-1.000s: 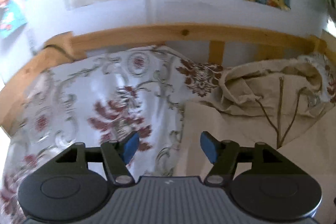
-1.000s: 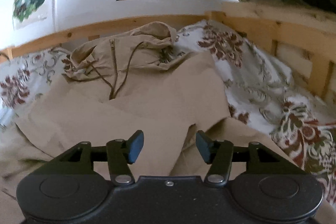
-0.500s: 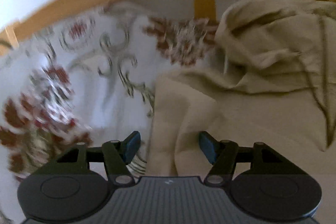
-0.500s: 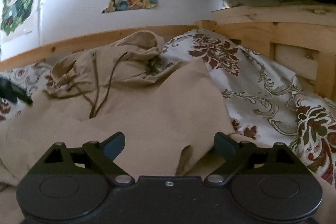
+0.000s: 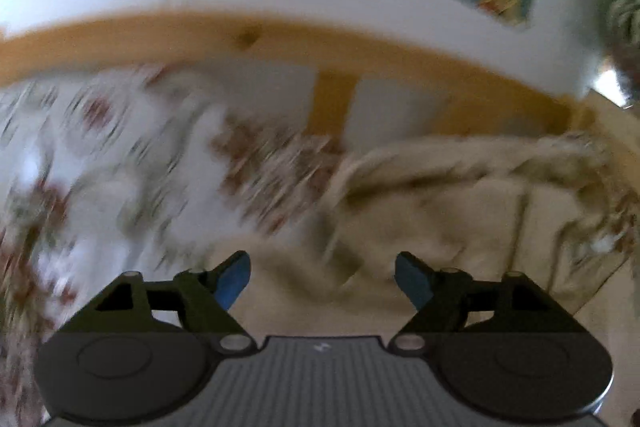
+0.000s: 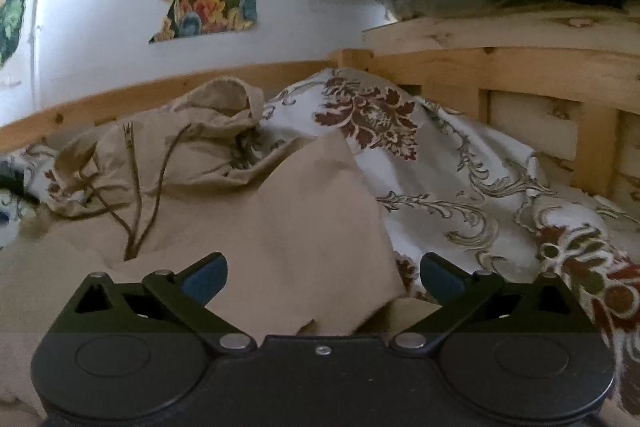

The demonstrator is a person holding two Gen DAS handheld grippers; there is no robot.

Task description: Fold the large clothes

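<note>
Beige cloth, a hooded garment [image 6: 248,211], lies spread on the floral bedspread [image 6: 472,187] with its hood toward twelve o'clock by the wooden bed rail [image 6: 120,95]. Both the left gripper [image 5: 322,281] and the right gripper [image 6: 323,277] grasp nothing, jaws opening above the fabric, probably to take an edge for folding.

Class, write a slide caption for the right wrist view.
Right gripper, jaws opening, above beige hooded garment on floral bedspread.
</note>
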